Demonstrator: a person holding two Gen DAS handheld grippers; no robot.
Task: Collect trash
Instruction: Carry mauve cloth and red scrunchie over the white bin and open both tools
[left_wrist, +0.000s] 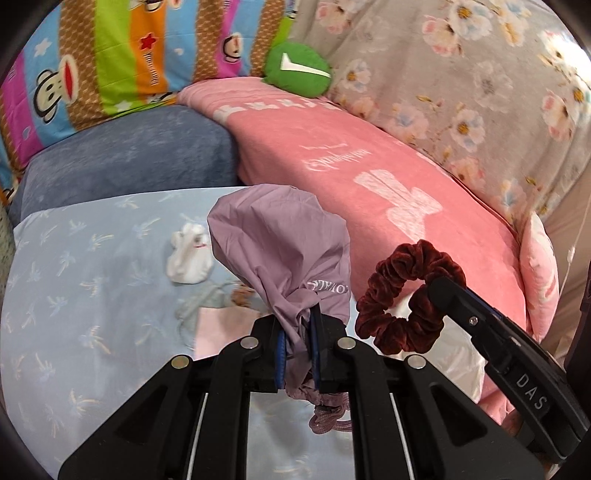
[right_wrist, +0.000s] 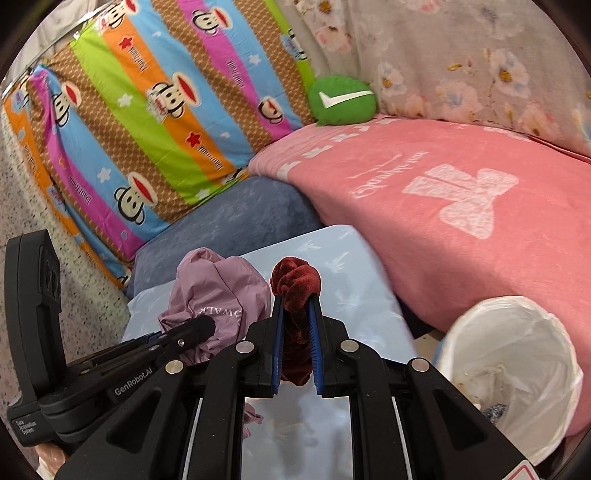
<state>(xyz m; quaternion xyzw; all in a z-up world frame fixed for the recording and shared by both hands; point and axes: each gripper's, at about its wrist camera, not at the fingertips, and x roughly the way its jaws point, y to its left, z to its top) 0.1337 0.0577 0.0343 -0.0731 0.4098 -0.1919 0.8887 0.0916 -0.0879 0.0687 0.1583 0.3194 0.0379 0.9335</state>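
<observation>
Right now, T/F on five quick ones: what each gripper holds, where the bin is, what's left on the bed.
1. The left gripper is shut on a mauve drawstring pouch. True.
2. The right gripper is open and holds nothing. False: it is shut on a dark red velvet scrunchie.
3. The white-lined trash bin stands to the right of the right gripper. True.
4. The bin's liner holds nothing. False: some scraps lie at the bottom.
5. A crumpled white tissue lies on the light blue sheet. True.
</observation>
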